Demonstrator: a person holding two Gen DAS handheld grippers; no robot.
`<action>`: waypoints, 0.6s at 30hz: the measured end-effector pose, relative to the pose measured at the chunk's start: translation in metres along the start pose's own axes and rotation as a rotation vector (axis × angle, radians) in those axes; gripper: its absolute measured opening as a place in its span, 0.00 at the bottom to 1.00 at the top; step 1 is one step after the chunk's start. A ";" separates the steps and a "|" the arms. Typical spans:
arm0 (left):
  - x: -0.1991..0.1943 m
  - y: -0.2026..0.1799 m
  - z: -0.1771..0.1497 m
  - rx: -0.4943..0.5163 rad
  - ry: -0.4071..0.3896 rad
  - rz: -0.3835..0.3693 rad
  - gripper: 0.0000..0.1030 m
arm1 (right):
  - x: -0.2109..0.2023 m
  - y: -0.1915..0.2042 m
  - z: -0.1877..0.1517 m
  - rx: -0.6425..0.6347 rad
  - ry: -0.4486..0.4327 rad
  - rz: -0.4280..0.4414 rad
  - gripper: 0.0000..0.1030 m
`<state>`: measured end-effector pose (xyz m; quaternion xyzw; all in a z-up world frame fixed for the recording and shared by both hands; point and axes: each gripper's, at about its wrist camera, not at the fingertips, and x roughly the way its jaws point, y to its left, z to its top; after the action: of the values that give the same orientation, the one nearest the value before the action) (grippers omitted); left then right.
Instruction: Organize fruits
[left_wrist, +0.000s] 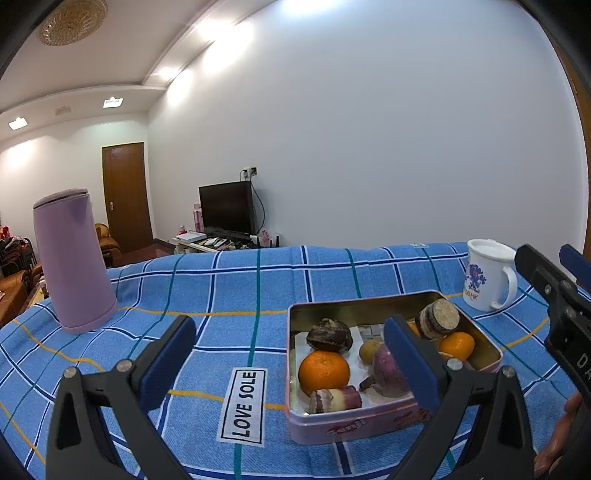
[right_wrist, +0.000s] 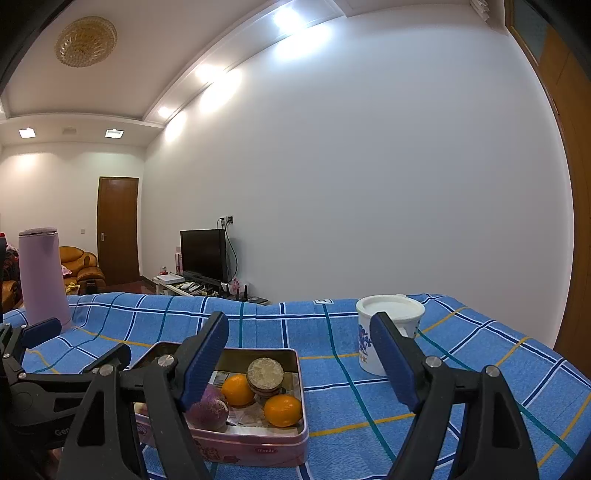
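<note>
A pink metal tin (left_wrist: 369, 424) sits on a table covered with a blue plaid cloth (left_wrist: 229, 295), its lid off and fruit lying inside. From the left wrist view the tin holds a large orange (left_wrist: 324, 371) near its front left, a dark brown fruit (left_wrist: 330, 335) behind that, a short striped piece of sugarcane (left_wrist: 334, 400) along the front wall, a purple turnip-like root (left_wrist: 386, 369) in the middle, a small yellowish fruit (left_wrist: 369, 350) behind it, a smaller orange (left_wrist: 457, 346) to the right, and a second cane piece (left_wrist: 438, 318) with its cut end facing up toward the back right corner.

The left hand-held gripper (left_wrist: 290, 360) hovers over the tin's front left area with its jaws spread wide; nothing is between them. The right hand-held gripper (right_wrist: 300, 360) is also held wide apart and empty, with its left finger above the tin and its right finger in front of a white lidded mug (right_wrist: 388, 325) that stands on the cloth to the right of the tin, apart from it.

A tall lilac flask (left_wrist: 72, 258) stands upright well to the left. A label reading LOVE SOLE (left_wrist: 244, 404) is sewn on the cloth just left of the tin.
</note>
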<state>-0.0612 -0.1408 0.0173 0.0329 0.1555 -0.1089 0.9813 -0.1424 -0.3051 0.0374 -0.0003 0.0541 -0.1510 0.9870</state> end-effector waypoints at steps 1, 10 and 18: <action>0.000 0.000 0.000 0.000 0.000 0.000 1.00 | 0.000 0.000 0.000 -0.001 0.000 0.000 0.78; 0.000 0.000 0.000 0.002 -0.002 0.002 1.00 | 0.000 0.000 0.000 0.000 0.000 0.000 0.78; 0.001 0.001 0.000 0.002 0.001 0.002 1.00 | 0.001 -0.002 -0.001 0.003 0.003 -0.007 0.78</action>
<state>-0.0606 -0.1404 0.0171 0.0342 0.1556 -0.1080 0.9813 -0.1417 -0.3074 0.0364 0.0015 0.0552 -0.1544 0.9865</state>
